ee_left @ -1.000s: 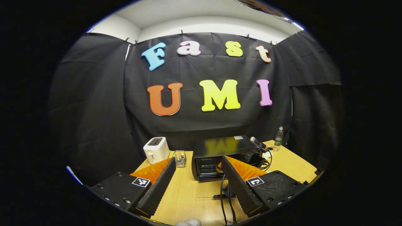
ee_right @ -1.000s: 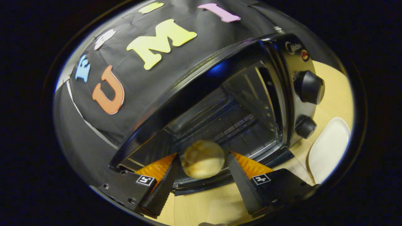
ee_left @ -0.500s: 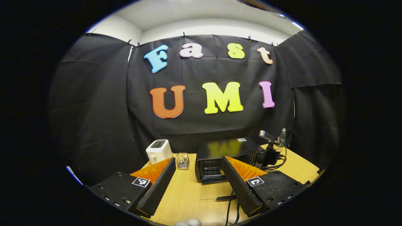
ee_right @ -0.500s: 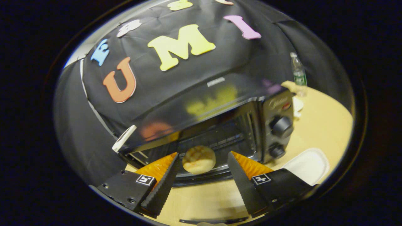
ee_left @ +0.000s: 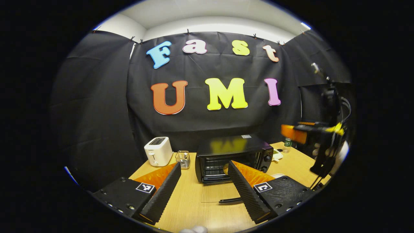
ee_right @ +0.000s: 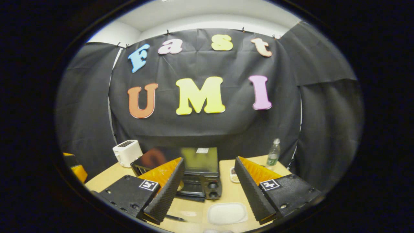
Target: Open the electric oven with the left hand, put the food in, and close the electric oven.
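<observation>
The electric oven (ee_left: 233, 157) stands on the wooden table (ee_left: 194, 200), its glass door (ee_left: 215, 197) folded down flat in front of it. Inside it a round bun (ee_left: 225, 168) shows. Beside the oven are a wire basket (ee_left: 183, 159) and a white toaster (ee_left: 157, 150); on the oven's other side, a bottle (ee_right: 273, 153). Before the oven lies a white plate (ee_right: 227, 213). The left gripper (ee_left: 204, 191) and right gripper (ee_right: 209, 191) are both wide apart, holding nothing.

The left claw's (ee_left: 202, 191) right finger (ee_left: 244, 191) hides the oven's (ee_left: 234, 157) front; the other claw (ee_left: 318, 136) is blurred.
</observation>
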